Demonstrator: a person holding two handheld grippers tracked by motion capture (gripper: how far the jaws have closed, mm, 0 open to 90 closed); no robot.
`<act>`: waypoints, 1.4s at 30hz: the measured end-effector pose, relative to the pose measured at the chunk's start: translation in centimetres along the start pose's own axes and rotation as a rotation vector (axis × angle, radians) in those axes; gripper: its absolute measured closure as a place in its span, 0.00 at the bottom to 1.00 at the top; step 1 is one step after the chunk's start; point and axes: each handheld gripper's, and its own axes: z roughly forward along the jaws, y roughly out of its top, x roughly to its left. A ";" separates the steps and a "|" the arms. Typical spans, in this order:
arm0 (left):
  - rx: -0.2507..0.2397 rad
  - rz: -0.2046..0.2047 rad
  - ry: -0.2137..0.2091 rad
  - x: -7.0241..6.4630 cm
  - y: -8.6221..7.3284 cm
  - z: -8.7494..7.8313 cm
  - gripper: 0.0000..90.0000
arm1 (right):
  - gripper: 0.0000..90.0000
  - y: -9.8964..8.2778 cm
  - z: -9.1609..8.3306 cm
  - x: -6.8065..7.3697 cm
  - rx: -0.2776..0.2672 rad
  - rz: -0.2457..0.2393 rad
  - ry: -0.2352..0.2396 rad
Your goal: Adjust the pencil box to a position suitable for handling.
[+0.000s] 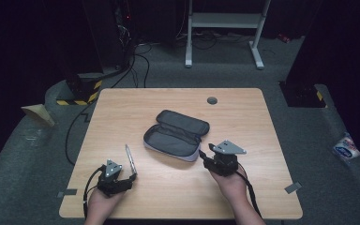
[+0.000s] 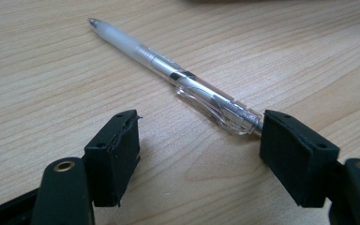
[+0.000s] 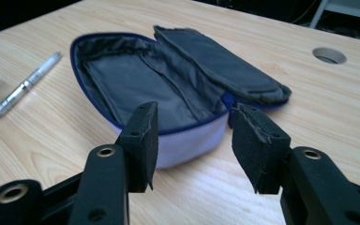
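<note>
Now: Pen to Case

We hold the left gripper (image 2: 199, 136) wide beside the pen (image 2: 168, 72) on the table (image 1: 168, 187), one pad touching its clicker end. Centre before closing. Our right gripper (image 3: 194, 136) gapes empty near the open case (image 3: 168, 89).

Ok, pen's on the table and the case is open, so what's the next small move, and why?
Probably shift the left gripper a little toward the pen and close on its barrel. The pen lies flat on the table, its clip end against one pad only, so the open jaws do not straddle it yet. The pencil case already lies open beside the right gripper.
</note>
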 end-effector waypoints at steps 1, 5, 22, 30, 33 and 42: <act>0.000 0.001 0.001 0.0 0.0 0.0 0.32 | 0.56 0.1 0.1 0.1 -0.003 0.000 0.007; 0.000 0.000 0.002 0.0 0.0 0.0 0.32 | 0.57 -0.5 0.8 0.4 -0.001 0.021 0.034; -0.001 -0.001 0.002 0.0 0.0 0.0 0.32 | 0.50 0.7 4.1 1.9 0.049 0.004 -0.003; -0.001 0.000 0.000 0.0 0.0 0.0 0.32 | 0.49 0.2 4.9 1.5 0.088 0.017 -0.039; 0.000 0.003 -0.001 0.0 0.0 0.0 0.32 | 0.49 0.0 5.0 1.4 0.092 0.023 -0.039; 0.000 0.003 -0.002 0.0 0.0 0.0 0.32 | 0.50 -0.4 4.8 0.9 0.109 0.043 -0.044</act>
